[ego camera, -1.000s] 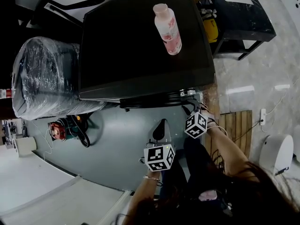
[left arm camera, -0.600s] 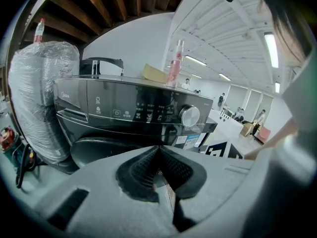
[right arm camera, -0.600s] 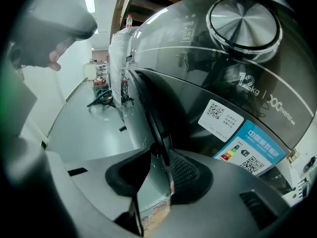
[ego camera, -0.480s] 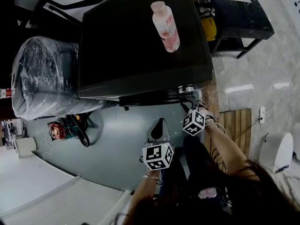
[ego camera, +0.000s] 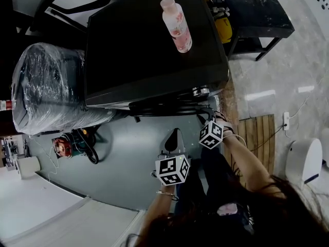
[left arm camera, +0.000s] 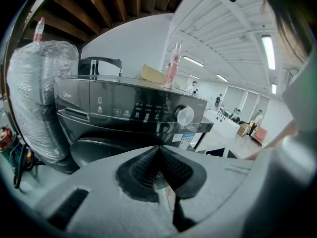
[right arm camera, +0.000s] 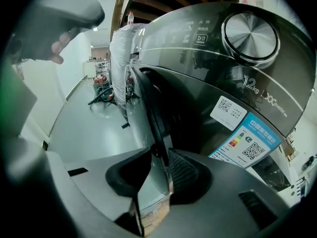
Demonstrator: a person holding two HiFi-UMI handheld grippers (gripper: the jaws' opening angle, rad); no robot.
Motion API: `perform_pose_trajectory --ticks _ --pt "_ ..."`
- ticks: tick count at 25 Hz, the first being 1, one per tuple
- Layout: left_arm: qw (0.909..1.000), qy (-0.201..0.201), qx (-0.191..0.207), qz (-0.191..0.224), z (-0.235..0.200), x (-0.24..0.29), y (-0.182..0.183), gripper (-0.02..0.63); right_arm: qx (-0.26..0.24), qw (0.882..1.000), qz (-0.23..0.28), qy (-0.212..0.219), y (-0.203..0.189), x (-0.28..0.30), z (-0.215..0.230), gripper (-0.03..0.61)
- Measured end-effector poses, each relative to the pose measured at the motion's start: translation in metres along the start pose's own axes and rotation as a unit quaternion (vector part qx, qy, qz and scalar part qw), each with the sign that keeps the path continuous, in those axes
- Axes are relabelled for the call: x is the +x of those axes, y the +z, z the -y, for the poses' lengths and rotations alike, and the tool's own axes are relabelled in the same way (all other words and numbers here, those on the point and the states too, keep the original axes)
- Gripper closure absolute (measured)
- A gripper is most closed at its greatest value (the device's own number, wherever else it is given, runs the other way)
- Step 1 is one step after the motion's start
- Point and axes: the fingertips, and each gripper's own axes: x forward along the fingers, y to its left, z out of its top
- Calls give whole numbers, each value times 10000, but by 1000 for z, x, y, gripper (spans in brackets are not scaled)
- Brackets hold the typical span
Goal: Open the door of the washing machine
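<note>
The right claw (right arm camera: 157, 156) had just been narrowing onto the door (right arm camera: 142, 108). The door's rim stood between the jaws, and both pads appeared to press it. The door hung slightly ajar, with the washing machine (right arm camera: 233, 78) just beyond the claw's right jaw. The left claw (left arm camera: 159, 150), pinched together and empty, faced the machine's front. The pull seemed to be in hand. The next move called for swinging the rim outward along its arc.

Washing machine (ego camera: 154, 50): dark front-loader, glossy black top, ctrl panel w/ silver dial (right arm camera: 249, 33) at front right; stands on grey floor (ego camera: 128, 163). Door (right arm camera: 148, 118): dark, chrome-rimmed, ajar, dial-side edge swung slightly clear of front panel.
</note>
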Motion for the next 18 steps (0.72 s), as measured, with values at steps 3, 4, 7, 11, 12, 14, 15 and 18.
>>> perform_pose_trajectory --ticks 3,4,7,11,12,14,15,18 --pt "10000 -48 -5 0 -3 -7 -4 601 37 10000 -44 -43 -2 -2 -7 472" --pt "10000 -64 1 -6 -4 -10 -5 601 58 9999 -68 -56 -3 -3 -10 472" --pt "9999 -122 21 -26 -8 -19 -8 601 125 9998 -149 -104 -5 -6 -18 472" --pt "9999 -171 10 -26 -15 -31 -12 601 182 9994 -244 -161 -7 -10 -27 476" --pt "9998 -182 15 -31 -16 -33 -12 601 213 9993 -273 -167 -8 -11 -30 476" --pt "9997 -219 30 -40 -19 -38 -14 601 288 9989 -335 -174 -9 -13 -36 476" --pt "9997 -245 38 -38 -20 -40 -14 601 326 9987 -362 -179 -10 -14 -39 476" --pt "9994 -343 79 -28 -22 -47 -15 601 428 9979 -435 -224 -13 -17 -49 476"
